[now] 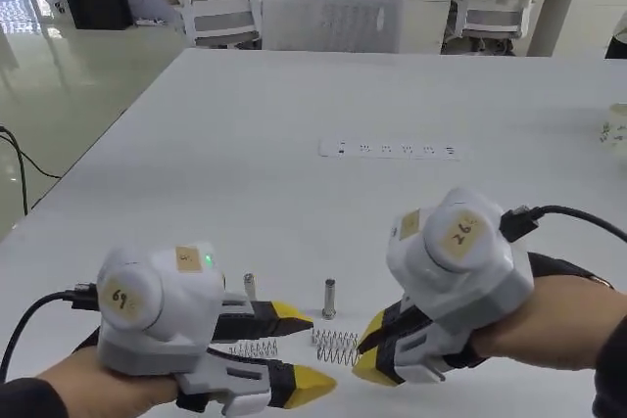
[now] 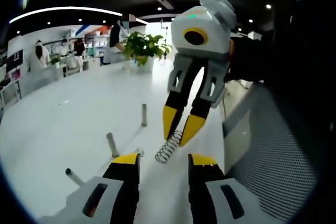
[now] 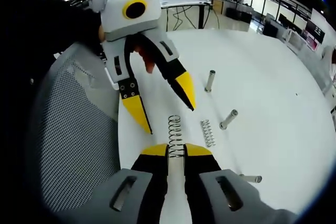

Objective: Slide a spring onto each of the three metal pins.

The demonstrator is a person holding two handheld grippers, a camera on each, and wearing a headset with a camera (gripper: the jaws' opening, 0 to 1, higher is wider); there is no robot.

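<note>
- Gripping one end of a spring, the right tool has its yellow-tipped jaws closed on the last coils. The rest of the spring pokes out free ahead of them.
- In the head view this spring lies low over the white desk, near 6 o'clock. Whether it touches the surface cannot be told.
- An upright metal pin stands just at 12 o'clock from the held spring. A second pin stands at 9 o'clock from the first. A third pin shows at 4 o'clock in the right gripper view, and its stance is unclear.
- A loose spring lies on the desk at 9 o'clock from the held one, just beside the left tool. That tool is open, jaws apart, with nothing between them.
- Risk: held by one end only, the free end may sag or wobble and miss the pin top.
- Risk: a sideways push from the spring could tip the pin. It is unclear whether the pins are fixed.
- Risk: squeezed coils may squirt out from between the jaws.
- Risk: the open left tool could knock the loose spring and send it rolling across the desk.
</note>
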